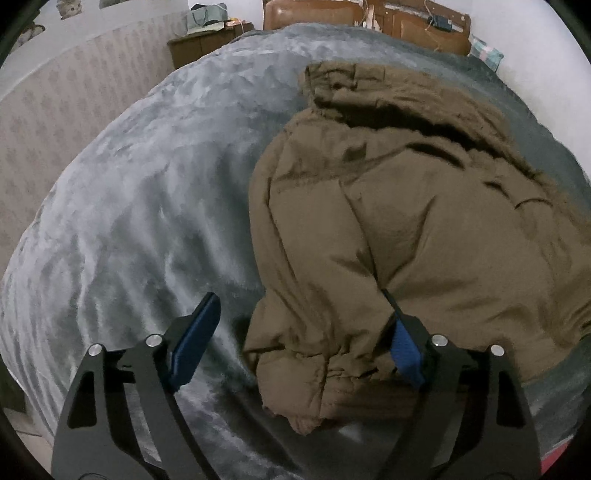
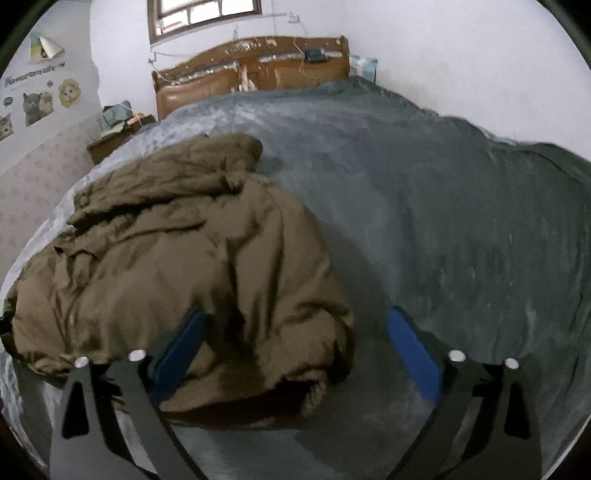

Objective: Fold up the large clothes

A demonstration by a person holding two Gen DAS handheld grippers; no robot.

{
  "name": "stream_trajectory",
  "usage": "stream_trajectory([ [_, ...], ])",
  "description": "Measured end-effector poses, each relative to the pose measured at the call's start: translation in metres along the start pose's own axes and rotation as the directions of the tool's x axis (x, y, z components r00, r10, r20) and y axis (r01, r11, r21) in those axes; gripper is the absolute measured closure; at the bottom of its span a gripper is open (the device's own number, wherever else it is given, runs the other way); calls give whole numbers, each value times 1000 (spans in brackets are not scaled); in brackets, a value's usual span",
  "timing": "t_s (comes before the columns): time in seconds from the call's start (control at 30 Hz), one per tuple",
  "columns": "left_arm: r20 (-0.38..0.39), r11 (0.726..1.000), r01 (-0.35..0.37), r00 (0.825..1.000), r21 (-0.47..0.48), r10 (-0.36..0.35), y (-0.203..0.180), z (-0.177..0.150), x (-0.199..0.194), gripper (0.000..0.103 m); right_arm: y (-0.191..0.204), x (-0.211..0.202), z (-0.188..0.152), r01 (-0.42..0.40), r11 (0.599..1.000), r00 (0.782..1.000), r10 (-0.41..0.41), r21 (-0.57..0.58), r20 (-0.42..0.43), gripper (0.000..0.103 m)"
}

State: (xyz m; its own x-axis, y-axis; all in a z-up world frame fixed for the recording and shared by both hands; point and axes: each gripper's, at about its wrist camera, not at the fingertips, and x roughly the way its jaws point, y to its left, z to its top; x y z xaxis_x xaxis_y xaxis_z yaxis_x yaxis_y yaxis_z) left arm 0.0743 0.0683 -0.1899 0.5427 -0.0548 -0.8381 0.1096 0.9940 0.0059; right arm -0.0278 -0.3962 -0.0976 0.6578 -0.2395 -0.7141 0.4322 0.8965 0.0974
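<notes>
my left gripper points down over the near left corner of the brown padded jacket, its jaws spread wide. the bunched lower edge of the jacket sits between the two blue pads; the right pad lies against the fabric at a crease, while the left pad hangs over bare grey blanket, clear of the cloth. nothing is pinched there.

my right gripper is also spread wide, over the jacket's near right corner. its left pad is over the jacket, whether touching i cannot tell, and its right pad is over the blanket beside the hem. the puffy corner bulges up between them, not clamped.

the jacket lies crumpled on the bed, ahead of both grippers, its hood or collar end farthest from me toward the wooden headboard. beyond my left gripper, past the blanket, a small wooden nightstand stands against the papered wall. from the right gripper, a window shows above the headboard and animal stickers on the far left wall.
</notes>
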Motion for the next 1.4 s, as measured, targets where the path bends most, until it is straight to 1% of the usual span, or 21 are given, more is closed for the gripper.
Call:
stream_trajectory([
  [0.07,-3,1000,-10,1000,15,10,-2,-3,7,19,-3,9,-5,18,1000,999,-18,-10,-27,15],
  [0.17,-27,1000,-16,999,25,17,-4,-7,18,19,-2,18,-10,25,999,998,-27,-41,-50,16],
  [0.27,-37,1000,-16,999,26,17,-3,-10,22,18,0,17,-9,-8,998,999,5,-63,-54,20],
  [0.37,-39,999,-16,999,28,17,-3,-12,23,18,3,16,-5,-40,995,998,34,-92,-58,20],
  [0.43,-41,1000,-11,999,26,12,-3,-11,24,18,4,21,-5,-41,993,997,33,-113,-72,20],
  [0.47,-39,1000,-13,999,28,14,-3,-12,24,18,4,24,-5,-49,992,996,40,-115,-81,21],
  [0.5,-35,999,-12,999,33,13,-4,-12,25,21,4,26,-5,-58,992,995,48,-113,-91,23],
  [0.53,-31,999,-6,1000,40,7,-5,-13,23,25,3,28,-5,-79,991,992,67,-107,-109,30],
  [0.57,-27,998,10,1000,54,-8,-8,-14,22,33,3,31,-6,-99,990,988,86,-103,-126,36],
  [0.6,-24,998,12,1000,66,-10,-11,-14,20,39,3,32,-6,-105,989,987,91,-104,-132,39],
  [0.63,-18,997,0,1000,81,2,-14,-14,20,41,4,32,-7,-111,988,986,96,-110,-136,48],
  [0.67,-15,996,-7,1000,91,9,-17,-14,19,45,5,32,-7,-119,986,985,103,-115,-137,58],
  [0.7,-14,995,-4,1000,99,6,-21,-14,18,53,6,31,-7,-129,985,984,114,-115,-135,63],
  [0.73,-15,995,5,1000,101,-4,-23,-14,17,57,6,28,-7,-142,983,983,127,-115,-131,70],
  [0.77,-14,995,7,1000,101,-5,-25,-13,16,62,6,26,-7,-148,982,983,133,-119,-127,75],
  [0.87,-1,995,2,1000,102,-2,-28,-14,13,69,8,20,-8,-148,979,984,132,-141,-117,81],
  [1.0,9,997,14,1000,76,-15,-25,-18,7,76,8,11,-10,-157,975,984,141,-154,-110,84],
  [1.13,11,998,37,999,47,-37,-18,-25,-3,77,4,0,-14,-171,973,981,155,-152,-113,85],
  [1.27,14,998,50,999,28,-50,-9,-35,-16,77,-6,-10,-21,-186,972,977,167,-141,-133,85],
  [1.4,12,996,82,997,18,-83,-1,-35,-25,77,-11,-11,-16,-194,971,975,174,-139,-140,85],
])
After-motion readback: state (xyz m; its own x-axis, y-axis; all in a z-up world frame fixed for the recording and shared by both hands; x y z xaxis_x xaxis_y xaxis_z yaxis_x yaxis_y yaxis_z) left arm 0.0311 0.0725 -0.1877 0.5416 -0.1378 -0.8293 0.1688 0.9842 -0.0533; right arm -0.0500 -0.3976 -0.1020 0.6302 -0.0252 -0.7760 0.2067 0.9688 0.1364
